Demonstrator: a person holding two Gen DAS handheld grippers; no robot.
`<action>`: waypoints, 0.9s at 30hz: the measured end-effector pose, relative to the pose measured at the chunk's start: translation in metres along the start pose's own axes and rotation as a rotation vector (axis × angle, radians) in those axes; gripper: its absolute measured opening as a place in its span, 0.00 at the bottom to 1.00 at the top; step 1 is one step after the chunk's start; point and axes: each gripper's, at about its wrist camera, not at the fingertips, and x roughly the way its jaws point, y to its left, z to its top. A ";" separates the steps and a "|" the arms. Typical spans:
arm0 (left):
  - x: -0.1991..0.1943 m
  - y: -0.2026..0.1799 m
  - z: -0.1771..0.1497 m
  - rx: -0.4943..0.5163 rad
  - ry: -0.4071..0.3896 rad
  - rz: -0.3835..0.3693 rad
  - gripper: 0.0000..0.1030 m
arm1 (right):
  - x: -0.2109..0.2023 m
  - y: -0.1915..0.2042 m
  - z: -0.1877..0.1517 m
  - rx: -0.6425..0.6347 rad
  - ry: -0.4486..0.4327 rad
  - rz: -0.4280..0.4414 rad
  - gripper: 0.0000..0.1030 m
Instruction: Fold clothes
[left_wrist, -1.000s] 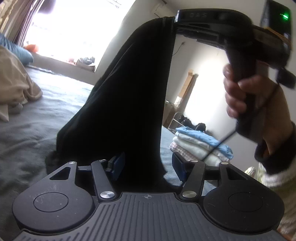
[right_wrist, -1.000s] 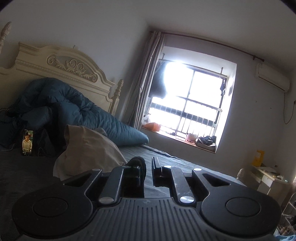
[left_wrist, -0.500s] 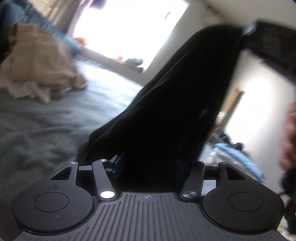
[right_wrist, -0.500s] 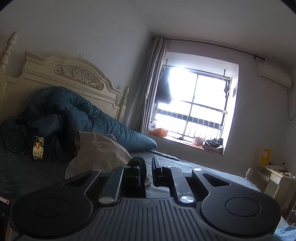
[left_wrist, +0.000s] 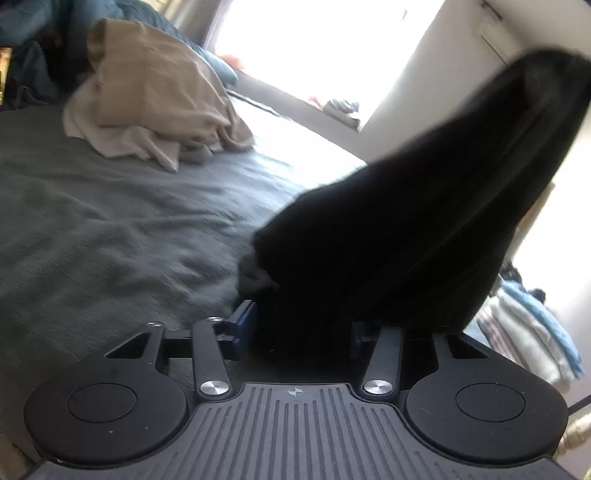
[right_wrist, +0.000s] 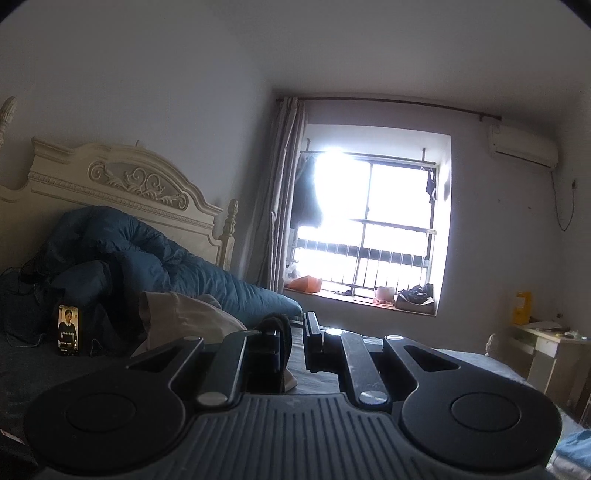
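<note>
Over the bed (left_wrist: 110, 236), right gripper (right_wrist: 293, 332) pinches the black garment (left_wrist: 406, 240) high; left gripper (left_wrist: 301, 328), jaws just closing around its lower part, steadies it for folding.

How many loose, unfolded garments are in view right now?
2. The black garment hangs ahead of the left gripper, its lower end between the jaws. The beige garment lies crumpled on the bed near the blue duvet. More may be hidden.

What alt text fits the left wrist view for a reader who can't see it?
A black garment hangs taut between the left hand-held gripper fingers, which have just been closing. Behind lie a grey bed cover, a beige clothes heap and a folded stack.
</note>
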 end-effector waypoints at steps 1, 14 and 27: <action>-0.003 0.000 0.001 0.000 -0.020 0.008 0.37 | 0.000 -0.003 -0.001 0.014 -0.003 -0.006 0.12; -0.034 -0.028 0.054 0.093 -0.300 0.041 0.22 | -0.018 -0.029 0.013 0.060 -0.172 -0.129 0.12; -0.085 -0.057 0.115 0.153 -0.621 0.012 0.22 | -0.050 -0.042 0.050 0.028 -0.372 -0.222 0.12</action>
